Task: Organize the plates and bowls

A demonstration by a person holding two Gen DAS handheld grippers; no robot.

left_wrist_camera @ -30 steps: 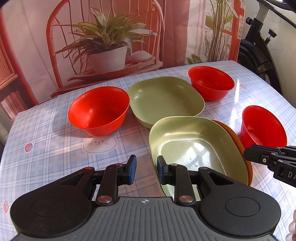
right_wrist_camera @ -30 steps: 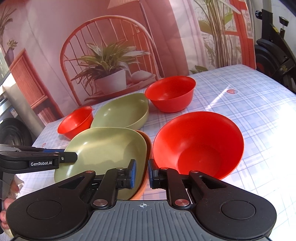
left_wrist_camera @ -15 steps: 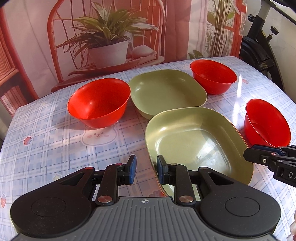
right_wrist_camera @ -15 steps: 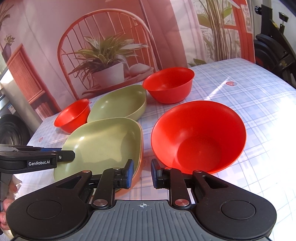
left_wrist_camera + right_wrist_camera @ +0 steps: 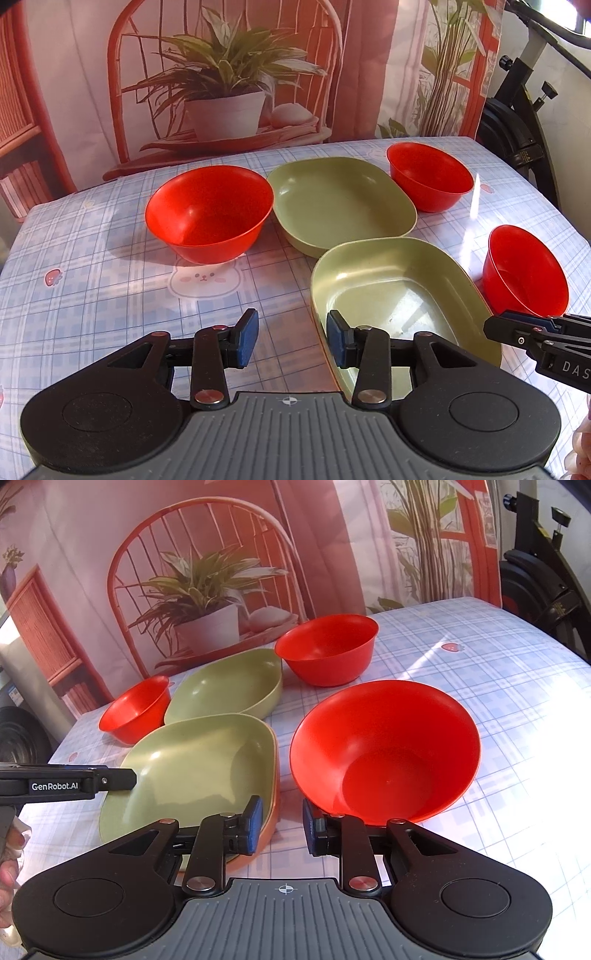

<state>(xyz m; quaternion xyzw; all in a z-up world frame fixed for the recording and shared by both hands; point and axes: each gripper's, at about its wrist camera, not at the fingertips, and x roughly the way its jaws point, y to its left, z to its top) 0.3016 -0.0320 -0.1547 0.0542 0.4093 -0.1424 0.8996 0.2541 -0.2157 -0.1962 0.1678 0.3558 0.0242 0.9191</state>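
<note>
Two green plates and three red bowls sit on the checked tablecloth. The near green plate (image 5: 399, 291) (image 5: 192, 771) rests on an orange plate (image 5: 271, 812). The far green plate (image 5: 340, 203) (image 5: 229, 690) lies behind it. A red bowl (image 5: 210, 214) (image 5: 136, 709) stands at the left, another (image 5: 430, 177) (image 5: 327, 650) at the back right, a third (image 5: 524, 273) (image 5: 384, 749) at the near right. My left gripper (image 5: 291, 338) is open and empty, its right finger over the near plate's rim. My right gripper (image 5: 282, 823) is open and empty between the plate stack and the near bowl.
The table (image 5: 92, 280) has a blue checked cloth with cartoon prints. A printed backdrop of a chair and plant (image 5: 221, 92) hangs behind it. An exercise bike (image 5: 517, 122) stands at the right. The other gripper's tip shows in each view (image 5: 532, 332) (image 5: 74, 779).
Both grippers have opened wider. The left gripper has drawn back and to the left. The near green plate now sits squarely on the orange plate, hiding most of it.
</note>
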